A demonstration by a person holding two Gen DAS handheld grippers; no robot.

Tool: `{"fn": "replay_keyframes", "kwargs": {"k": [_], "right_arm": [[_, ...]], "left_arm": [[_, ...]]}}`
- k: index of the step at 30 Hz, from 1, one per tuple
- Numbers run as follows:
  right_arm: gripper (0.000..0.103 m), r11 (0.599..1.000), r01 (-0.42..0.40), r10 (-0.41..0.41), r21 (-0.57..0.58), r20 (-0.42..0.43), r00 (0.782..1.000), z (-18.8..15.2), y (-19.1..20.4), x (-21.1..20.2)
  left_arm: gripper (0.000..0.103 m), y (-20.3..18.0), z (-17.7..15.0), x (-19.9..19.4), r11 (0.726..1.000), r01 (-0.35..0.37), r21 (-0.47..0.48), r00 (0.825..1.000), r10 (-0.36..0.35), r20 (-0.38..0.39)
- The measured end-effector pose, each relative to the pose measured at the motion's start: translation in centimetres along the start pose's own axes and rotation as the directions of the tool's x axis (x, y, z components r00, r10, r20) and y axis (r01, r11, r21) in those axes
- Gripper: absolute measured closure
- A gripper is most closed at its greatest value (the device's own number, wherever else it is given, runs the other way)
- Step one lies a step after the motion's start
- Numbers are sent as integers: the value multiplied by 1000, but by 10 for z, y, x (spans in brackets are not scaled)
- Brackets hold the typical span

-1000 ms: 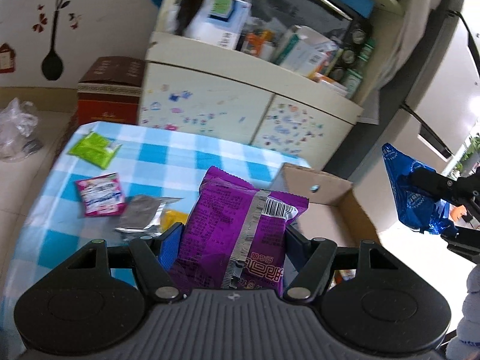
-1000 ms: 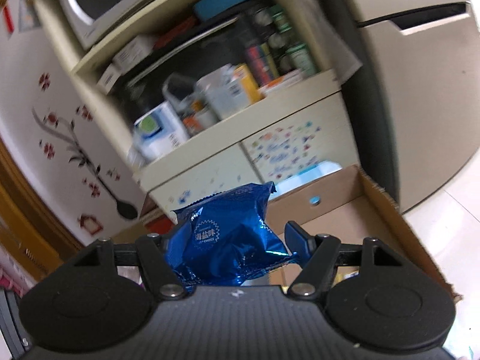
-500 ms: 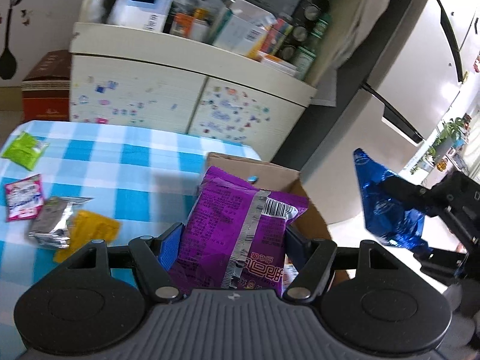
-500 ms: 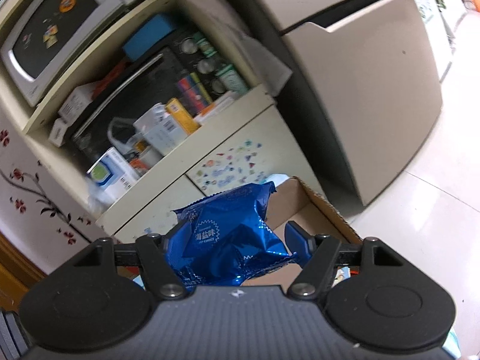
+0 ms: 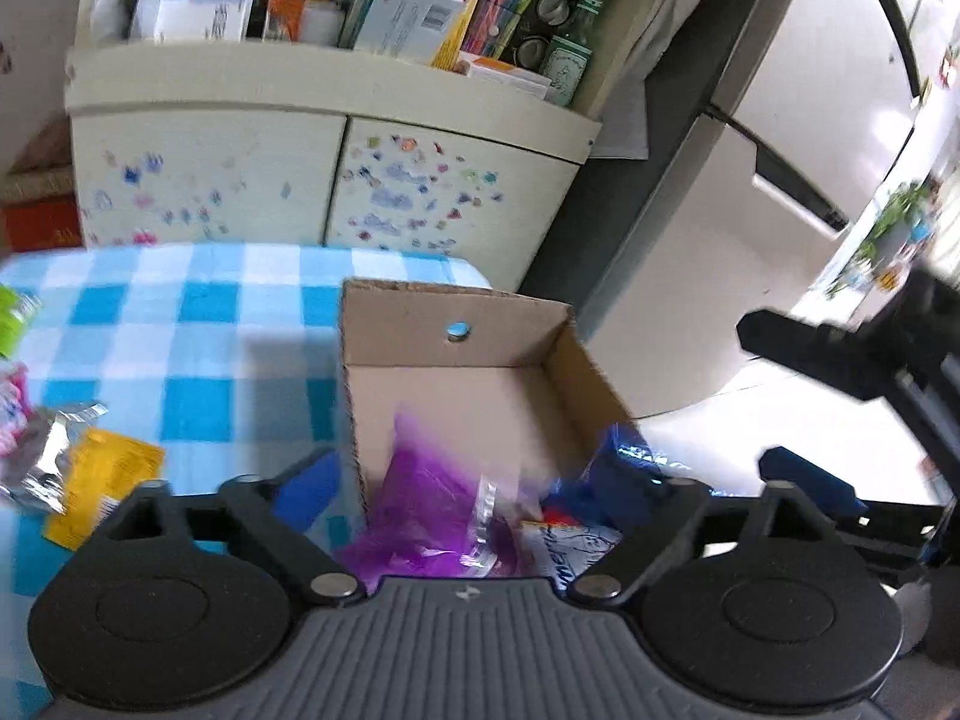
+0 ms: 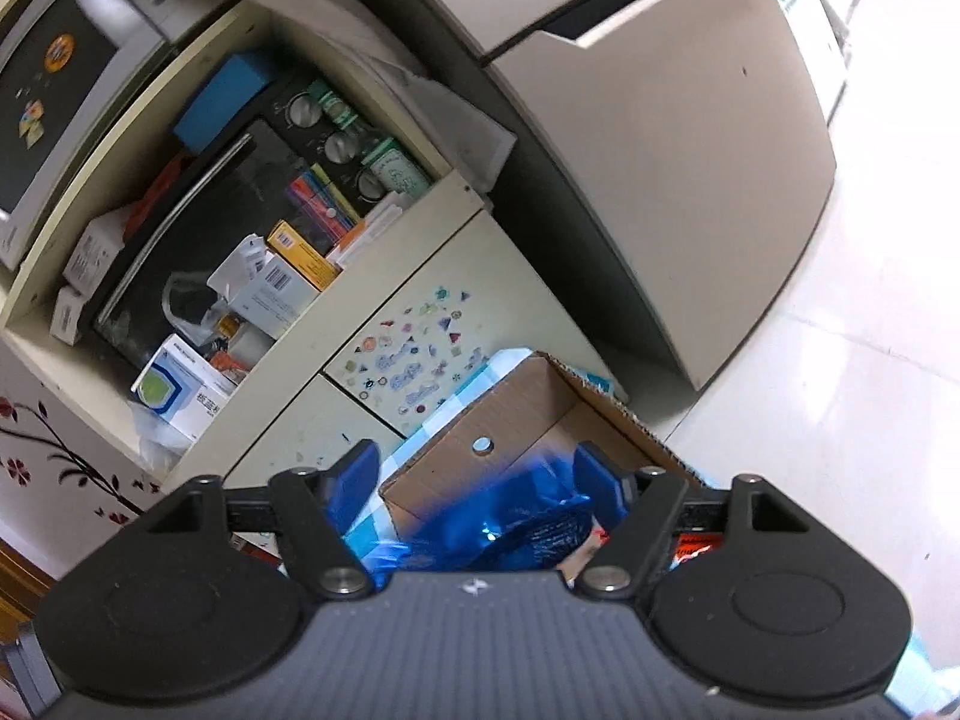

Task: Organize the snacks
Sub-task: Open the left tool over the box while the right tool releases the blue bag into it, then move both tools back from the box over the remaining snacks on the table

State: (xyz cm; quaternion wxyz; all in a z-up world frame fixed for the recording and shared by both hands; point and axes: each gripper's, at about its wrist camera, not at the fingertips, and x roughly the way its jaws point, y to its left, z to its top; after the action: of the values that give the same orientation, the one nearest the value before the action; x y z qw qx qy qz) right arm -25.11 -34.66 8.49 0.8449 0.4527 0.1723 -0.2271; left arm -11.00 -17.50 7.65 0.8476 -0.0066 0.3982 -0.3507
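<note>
A cardboard box [image 5: 420, 324] stands at the right edge of the blue-checked table [image 5: 198, 324]. The purple snack bag [image 5: 426, 516] is blurred, dropping into the box below my open left gripper [image 5: 474, 474]. The blue snack bag [image 6: 510, 522] is blurred and falling into the same box [image 6: 510, 414] under my open right gripper [image 6: 480, 474]; it also shows in the left wrist view [image 5: 624, 468]. Other packets lie inside the box [image 5: 564, 540]. The right gripper shows at the right of the left wrist view [image 5: 840, 408].
A silver packet [image 5: 42, 462], a yellow packet [image 5: 96, 480] and a green one [image 5: 12, 318] lie on the table's left. A cream cabinet [image 5: 336, 180] with cluttered shelves stands behind. A fridge [image 6: 660, 150] and pale floor [image 6: 840, 390] are to the right.
Both grippers have opened above the box. The purple bag has dropped from the left gripper and the blue bag from the right; both are falling into the box.
</note>
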Motion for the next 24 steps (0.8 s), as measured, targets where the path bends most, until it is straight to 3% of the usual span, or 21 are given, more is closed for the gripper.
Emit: {"fn": "replay_keyframes", "kwargs": {"k": [8,12,24], "right_arm": [[17,1000,-14,14,4,-14,1000,0,1,1],[17,1000,-25,24,-19,-33,999,-3,4,3],[17,991,-49,40,-123,-75,996,-17,23,12]], "left_arm": [[1,-1,4,-10,999,-27,47,1000,27,-8],[1,8,1,-13,995,-95,36,995,96,-20],[1,35,-3,-28,992,-122,24,991,123,-49]]}}
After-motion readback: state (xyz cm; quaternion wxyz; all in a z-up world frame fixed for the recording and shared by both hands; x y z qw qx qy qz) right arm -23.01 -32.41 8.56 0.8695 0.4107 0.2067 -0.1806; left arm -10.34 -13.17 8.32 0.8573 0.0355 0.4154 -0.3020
